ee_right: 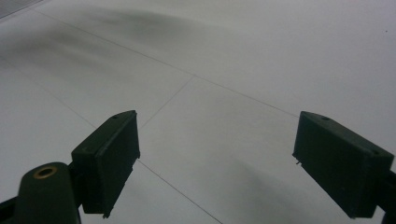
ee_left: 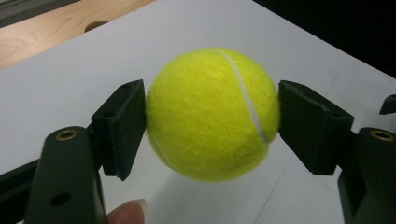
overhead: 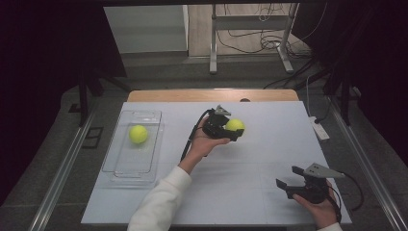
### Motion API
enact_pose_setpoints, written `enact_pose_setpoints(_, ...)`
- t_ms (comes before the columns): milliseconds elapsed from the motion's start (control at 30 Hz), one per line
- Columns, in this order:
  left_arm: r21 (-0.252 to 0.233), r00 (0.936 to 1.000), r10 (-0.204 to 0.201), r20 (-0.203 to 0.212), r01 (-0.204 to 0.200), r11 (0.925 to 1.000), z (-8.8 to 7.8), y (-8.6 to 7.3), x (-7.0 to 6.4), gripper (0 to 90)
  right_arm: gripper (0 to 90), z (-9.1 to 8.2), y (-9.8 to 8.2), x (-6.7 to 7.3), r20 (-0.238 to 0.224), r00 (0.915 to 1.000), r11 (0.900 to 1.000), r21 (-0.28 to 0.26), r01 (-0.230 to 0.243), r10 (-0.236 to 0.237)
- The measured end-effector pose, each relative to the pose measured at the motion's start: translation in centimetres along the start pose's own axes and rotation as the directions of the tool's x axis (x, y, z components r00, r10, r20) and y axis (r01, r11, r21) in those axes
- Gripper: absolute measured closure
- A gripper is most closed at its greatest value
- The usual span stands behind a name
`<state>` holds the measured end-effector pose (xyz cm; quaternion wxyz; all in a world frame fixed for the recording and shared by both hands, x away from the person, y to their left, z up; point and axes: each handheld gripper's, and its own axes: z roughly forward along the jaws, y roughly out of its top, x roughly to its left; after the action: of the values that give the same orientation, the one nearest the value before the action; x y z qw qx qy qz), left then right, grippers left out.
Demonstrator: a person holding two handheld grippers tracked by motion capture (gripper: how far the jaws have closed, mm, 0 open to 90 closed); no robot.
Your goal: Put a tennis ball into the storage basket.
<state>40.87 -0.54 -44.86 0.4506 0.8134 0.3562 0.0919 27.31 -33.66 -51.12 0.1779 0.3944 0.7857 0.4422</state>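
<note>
Left tongs (overhead: 234, 131): clenched on a ball (overhead: 235, 126). In the left gripper view both pads press the ball's (ee_left: 212, 114) sides, left pad (ee_left: 122, 126) and right pad (ee_left: 310, 123) each in contact with the felt. A white seam runs down its right half. A shadow lies on the counter (ee_left: 196, 32) below the ball; whether it is clear of the surface cannot be told. A fingertip (ee_left: 128, 213) shows at the lower edge of that view.

Right tongs (overhead: 290, 177): released. In the right gripper view the jaws stand wide apart with only bare counter (ee_right: 224, 84) between them. A hand (overhead: 321, 208) holds this gripper low over the counter's near right corner, well apart from the held ball, toward the person.

Held ball: near the middle of the counter (overhead: 269, 139), slightly toward the far edge. The left hand (overhead: 204, 143) and white sleeve (overhead: 161, 199) reach up to it from the near edge.

Left of the held ball, well apart: a clear tray (overhead: 126, 166) on the counter's left side. A second ball (overhead: 138, 134) lies in the tray's far half.

Beyond the held ball: a strip of wood (overhead: 207, 95) along the counter's far edge.
</note>
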Motion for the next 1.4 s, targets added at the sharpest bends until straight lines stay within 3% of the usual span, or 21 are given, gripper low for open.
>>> enact_pose_setpoints(500,-0.031,0.9999,0.008,0.008,-0.008,0.9995,-2.1,-0.4,-0.2,27.4,14.4,0.0,0.0,0.1,0.002,1.0000,1.000,0.002,0.004,-0.004)
enact_pose_setpoints(1400,-0.060,1.0000,0.003,0.002,-0.003,0.9982,-4.3,-1.9,-0.1,27.4,14.4,0.3,0.0,0.1,0.005,1.0000,1.000,0.016,0.008,-0.009)
